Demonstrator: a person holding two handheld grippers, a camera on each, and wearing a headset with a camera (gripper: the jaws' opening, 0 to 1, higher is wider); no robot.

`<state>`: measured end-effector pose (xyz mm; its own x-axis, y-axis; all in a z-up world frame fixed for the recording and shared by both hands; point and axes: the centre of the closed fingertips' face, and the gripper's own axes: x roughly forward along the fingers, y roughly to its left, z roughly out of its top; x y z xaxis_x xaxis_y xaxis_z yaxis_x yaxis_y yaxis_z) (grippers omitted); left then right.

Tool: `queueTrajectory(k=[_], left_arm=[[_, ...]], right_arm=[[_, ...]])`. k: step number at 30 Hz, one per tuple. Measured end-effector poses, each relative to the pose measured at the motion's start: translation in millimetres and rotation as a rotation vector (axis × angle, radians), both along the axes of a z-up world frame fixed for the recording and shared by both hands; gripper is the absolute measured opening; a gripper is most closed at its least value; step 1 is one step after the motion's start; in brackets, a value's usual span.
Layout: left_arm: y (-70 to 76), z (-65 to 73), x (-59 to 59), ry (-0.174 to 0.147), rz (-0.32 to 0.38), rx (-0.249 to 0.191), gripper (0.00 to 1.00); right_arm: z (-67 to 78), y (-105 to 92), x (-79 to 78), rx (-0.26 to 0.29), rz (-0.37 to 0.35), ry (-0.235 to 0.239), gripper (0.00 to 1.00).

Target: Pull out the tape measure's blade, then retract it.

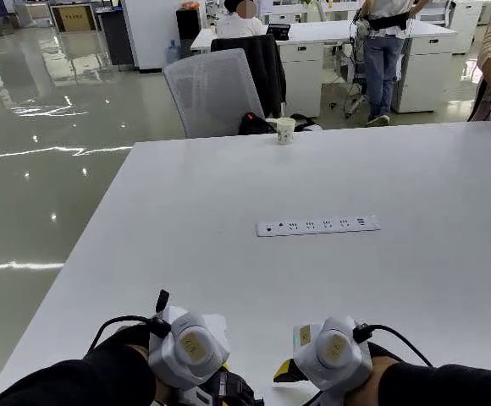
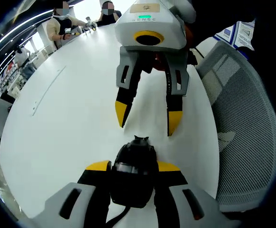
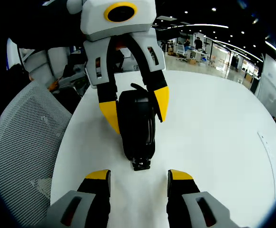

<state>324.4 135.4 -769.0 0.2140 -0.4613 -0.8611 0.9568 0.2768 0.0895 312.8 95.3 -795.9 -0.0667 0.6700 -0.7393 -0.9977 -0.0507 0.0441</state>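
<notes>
Head view looks down on a white table [image 1: 228, 194]. Past its far edge a grey mesh chair [image 1: 216, 89] stands at the left, a paper cup [image 1: 285, 129] sits on the table just right of it, and a white power strip [image 1: 317, 226] lies flat further right, near the middle of the top. At the near edge the left gripper [image 1: 216, 376] and the right gripper [image 1: 289, 370] are held side by side, close together, each in a black-sleeved hand. The black tape measure [image 1: 233, 391] shows low between them. In the left gripper view the yellow-tipped jaws are clamped on either side of the tape measure's round black case, which is held above the table. The right gripper comes in from the top of that view, facing it, with its jaws spread and nothing between them. In the right gripper view the left gripper hangs from the top, pinching the case. The end of the case points toward the camera, just ahead of the gap between the right gripper's own parted jaws and not touching them. No length of blade can be made out from the case.
</notes>
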Motion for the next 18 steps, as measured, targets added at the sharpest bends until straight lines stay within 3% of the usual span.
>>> queueTrajectory(k=[4,8,18], left_arm=[[-0.3,0.0,0.0,-0.002,0.003,-0.003,0.30],[-0.5,-0.2,0.4,-0.002,0.007,-0.006,0.30],[-1.1,-1.5,0.9,0.003,0.013,-0.014,0.31]], right_arm=[[0.5,4.0,2.1,0.004,0.004,-0.004,0.41],[0.2,8.9,4.3,0.015,-0.018,0.026,0.38],[-8.5,7.0,1.8,-0.019,0.022,0.001,0.26]])
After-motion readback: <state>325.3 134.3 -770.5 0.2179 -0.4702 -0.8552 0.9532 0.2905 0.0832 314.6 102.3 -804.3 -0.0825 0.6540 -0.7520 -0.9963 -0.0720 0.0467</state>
